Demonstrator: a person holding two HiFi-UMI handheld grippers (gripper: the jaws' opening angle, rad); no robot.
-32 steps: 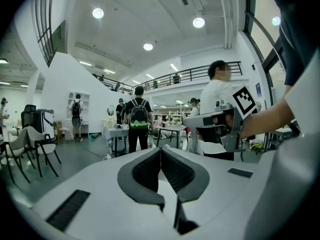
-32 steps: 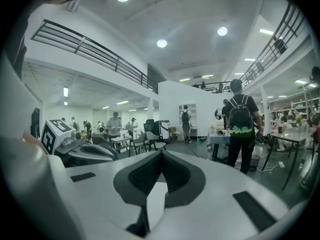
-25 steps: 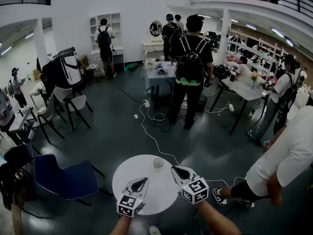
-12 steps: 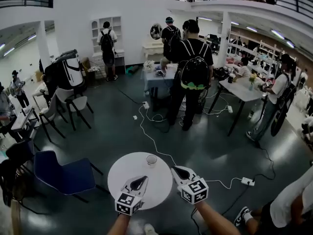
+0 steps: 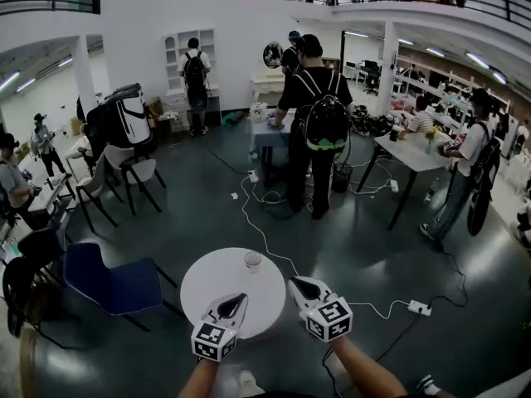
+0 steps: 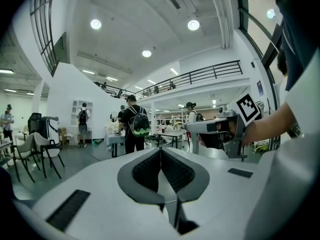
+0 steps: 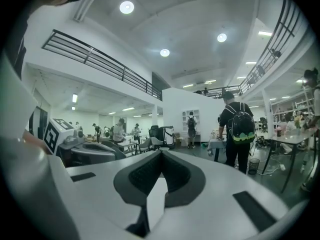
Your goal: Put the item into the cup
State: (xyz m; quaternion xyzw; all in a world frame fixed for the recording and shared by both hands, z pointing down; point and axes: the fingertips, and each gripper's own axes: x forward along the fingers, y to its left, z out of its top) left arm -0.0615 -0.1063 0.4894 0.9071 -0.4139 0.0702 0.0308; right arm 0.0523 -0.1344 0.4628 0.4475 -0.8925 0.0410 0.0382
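Room: a large white hall with a dark grey floor, well beyond the grippers, with people at tables; a person with a black backpack [image 5: 319, 114] stands far centre.
Table: a small round white table [image 5: 217, 287] stands near, straight ahead and low in the head view.
Chair: a blue upholstered chair [image 5: 112, 282] sits just left of the table.
Cable: a white cable [image 5: 264, 237] runs along the floor from the far tables and past the round table's right side.
Left gripper: the white two-jaw left gripper [image 5: 241, 300] hangs over the table's near edge, jaws pressed together on nothing.
Right gripper: the white two-jaw right gripper [image 5: 299, 287] hangs just off the table's right rim, jaws likewise closed and empty.
Cup: a small clear cup [image 5: 253, 260] stands upright on the far side of the table.
Item: none shows on the table or in either gripper; I cannot tell where it is.
Key relation: the cup lies ahead of and between the two grippers, towards the far side, with neither plainly nearer.
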